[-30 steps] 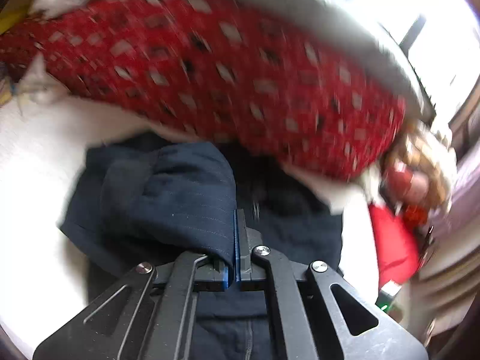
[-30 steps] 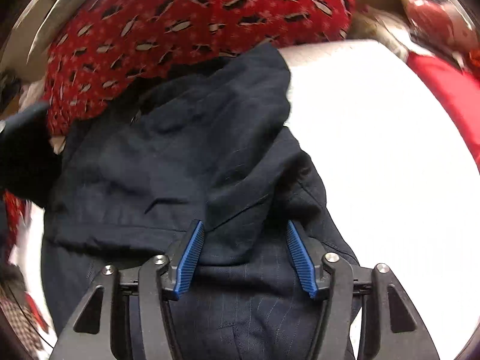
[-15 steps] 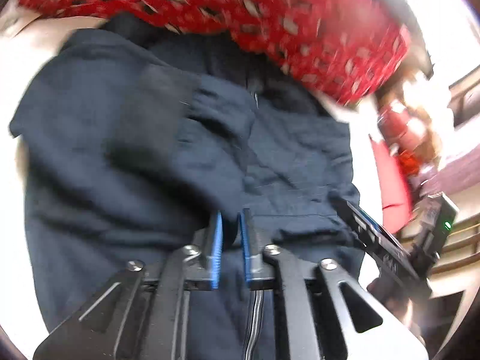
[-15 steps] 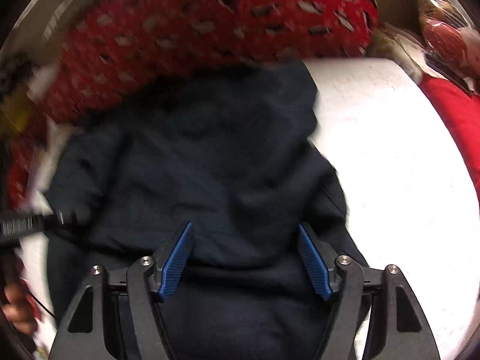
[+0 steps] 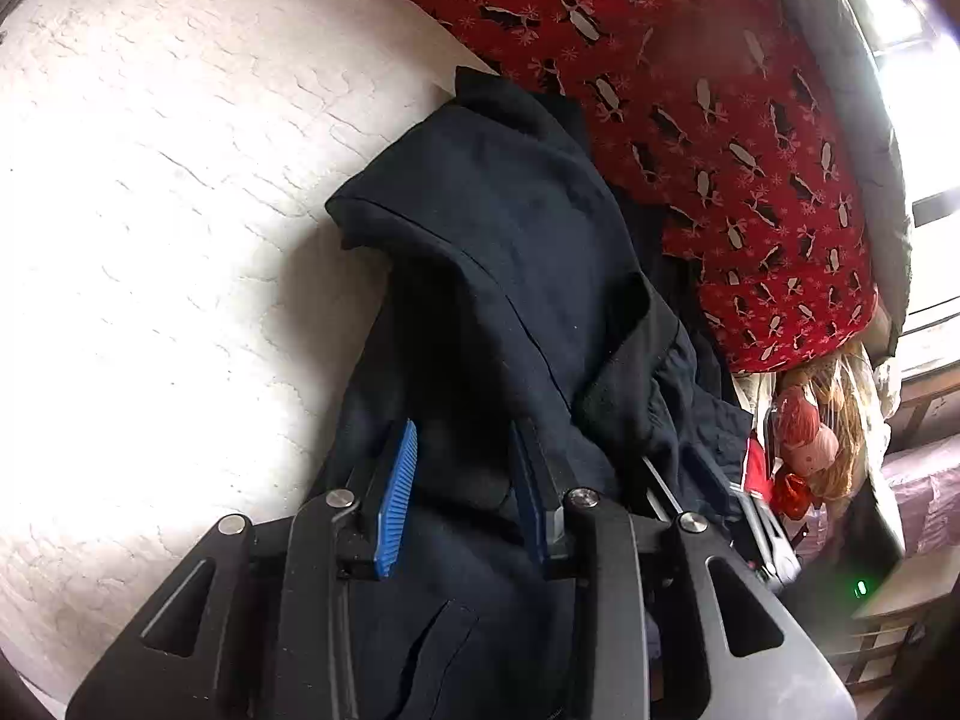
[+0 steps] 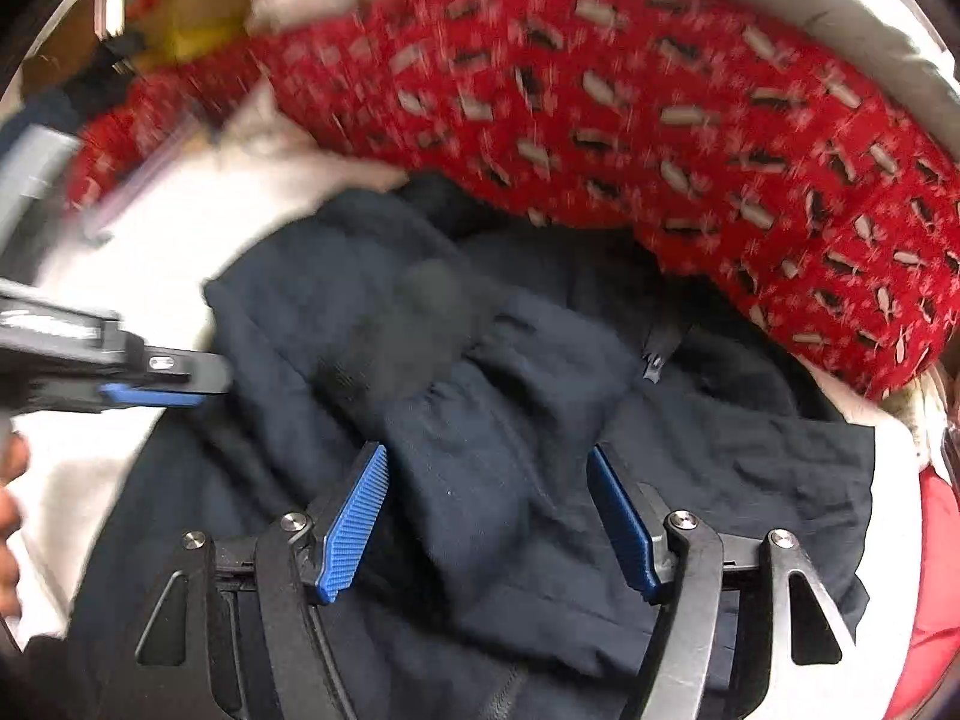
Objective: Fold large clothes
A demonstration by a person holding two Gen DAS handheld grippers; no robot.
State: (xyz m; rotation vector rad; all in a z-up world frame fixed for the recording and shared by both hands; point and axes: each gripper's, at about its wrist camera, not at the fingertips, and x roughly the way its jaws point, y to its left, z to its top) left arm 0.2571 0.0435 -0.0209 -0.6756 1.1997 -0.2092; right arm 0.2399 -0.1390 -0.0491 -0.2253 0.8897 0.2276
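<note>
Here, in the left wrist view, white textured bedding (image 5: 156,192) fills the left half, the dark navy garment (image 5: 498,252) lies bunched through the middle, and a red penguin-print cover (image 5: 708,120) arcs across the upper right. The left gripper (image 5: 462,480) at the bottom centre has just been opening; its jaws stand slightly apart over the cloth, which lies under them, apparently unpinched. In the blurrier right wrist view, the right gripper (image 6: 489,516) sits at lower centre, its spread jaws having just narrowed a little above the garment.
</note>
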